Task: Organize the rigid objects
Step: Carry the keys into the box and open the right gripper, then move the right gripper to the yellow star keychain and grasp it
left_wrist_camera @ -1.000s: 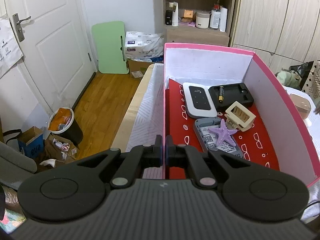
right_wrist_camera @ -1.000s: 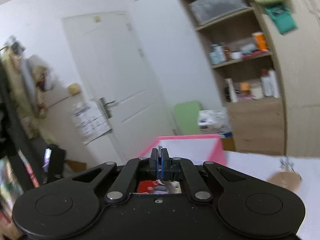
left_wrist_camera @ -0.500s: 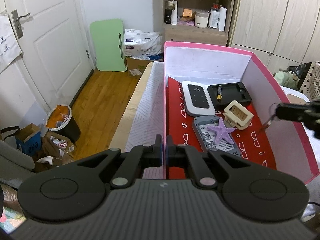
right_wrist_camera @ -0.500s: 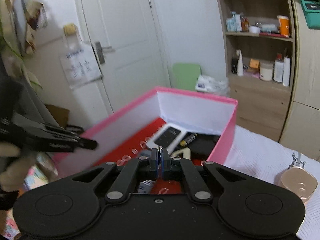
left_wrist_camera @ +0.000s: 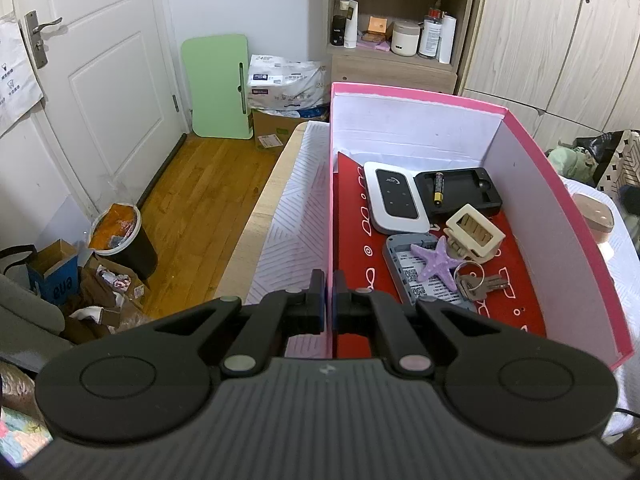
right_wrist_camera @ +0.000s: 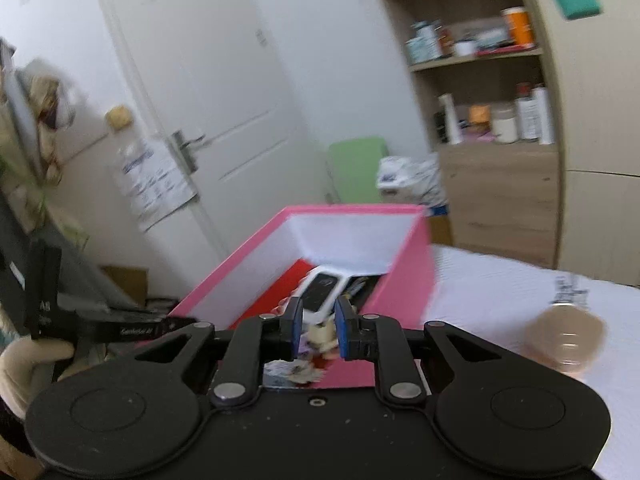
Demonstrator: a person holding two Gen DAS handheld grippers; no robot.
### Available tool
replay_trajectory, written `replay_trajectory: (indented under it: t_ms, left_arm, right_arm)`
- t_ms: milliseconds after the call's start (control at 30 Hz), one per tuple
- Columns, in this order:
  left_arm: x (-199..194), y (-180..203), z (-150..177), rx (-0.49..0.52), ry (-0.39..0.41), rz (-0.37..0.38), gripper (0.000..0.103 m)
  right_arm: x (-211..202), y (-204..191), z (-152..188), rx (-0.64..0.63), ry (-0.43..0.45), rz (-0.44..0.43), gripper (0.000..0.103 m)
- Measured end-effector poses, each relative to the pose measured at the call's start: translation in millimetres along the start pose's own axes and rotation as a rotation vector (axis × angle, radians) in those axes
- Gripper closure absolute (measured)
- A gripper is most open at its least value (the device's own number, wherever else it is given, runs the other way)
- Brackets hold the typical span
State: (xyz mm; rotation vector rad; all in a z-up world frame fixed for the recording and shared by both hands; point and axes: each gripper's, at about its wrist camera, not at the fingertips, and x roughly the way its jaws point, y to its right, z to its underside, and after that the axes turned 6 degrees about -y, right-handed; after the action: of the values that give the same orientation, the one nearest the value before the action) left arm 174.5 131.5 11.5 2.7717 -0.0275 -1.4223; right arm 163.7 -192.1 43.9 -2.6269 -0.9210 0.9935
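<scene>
We see left gripper clamped on pink box near wall; right gripper opening, empty. Keys inside box, blades pointing right.

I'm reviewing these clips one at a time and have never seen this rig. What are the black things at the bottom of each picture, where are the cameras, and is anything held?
They are hand-held two-finger grippers, each with a camera looking along its fingers. The left gripper is shut on the near wall of the pink box. The right gripper is opening with nothing between its fingers. In the box lie a white device, a purple starfish, keys and a battery. A tan case sits outside on the white cloth.
</scene>
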Motion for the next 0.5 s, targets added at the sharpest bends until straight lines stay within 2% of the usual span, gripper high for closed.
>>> replay_trajectory:
  t_ms: [233, 500]
  left_arm:
    - [-1, 0, 0, -0.008, -0.003, -0.005, 0.1]
    - [-1, 2, -1, -0.01, -0.008, -0.014, 0.1]
  right_arm:
    - [-44, 35, 17, 0.088, 0.028, 0.162, 0.076]
    - [-55, 78, 54, 0.183, -0.023, 0.288, 0.073]
